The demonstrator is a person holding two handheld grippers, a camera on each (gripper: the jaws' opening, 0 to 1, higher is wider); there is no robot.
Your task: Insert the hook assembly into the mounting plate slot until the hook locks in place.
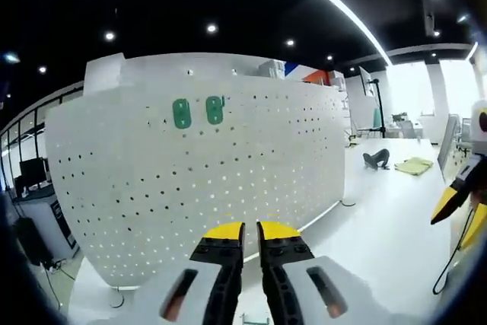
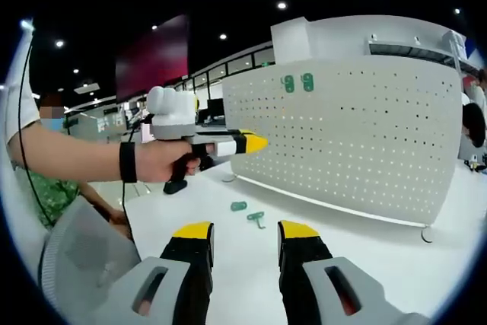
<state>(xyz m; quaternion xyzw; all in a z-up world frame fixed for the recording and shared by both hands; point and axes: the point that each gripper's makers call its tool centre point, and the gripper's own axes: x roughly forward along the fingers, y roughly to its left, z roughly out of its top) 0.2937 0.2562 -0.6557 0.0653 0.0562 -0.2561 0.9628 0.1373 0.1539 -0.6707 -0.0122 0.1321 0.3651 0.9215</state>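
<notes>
A white pegboard plate stands upright on the white table, with two green hook pieces mounted near its top. My left gripper points at the board, jaws shut with nothing between them. In the right gripper view the same pegboard stands at the right with the mounted green pieces. Two loose green hook parts lie on the table in front of it. My right gripper is open and empty, just short of those parts. The left gripper hovers above them, held in a hand.
The right gripper enters at the right edge, a black cable hanging below it. A dark object and a yellow cloth lie far back on the table. A person's arm reaches in from the left.
</notes>
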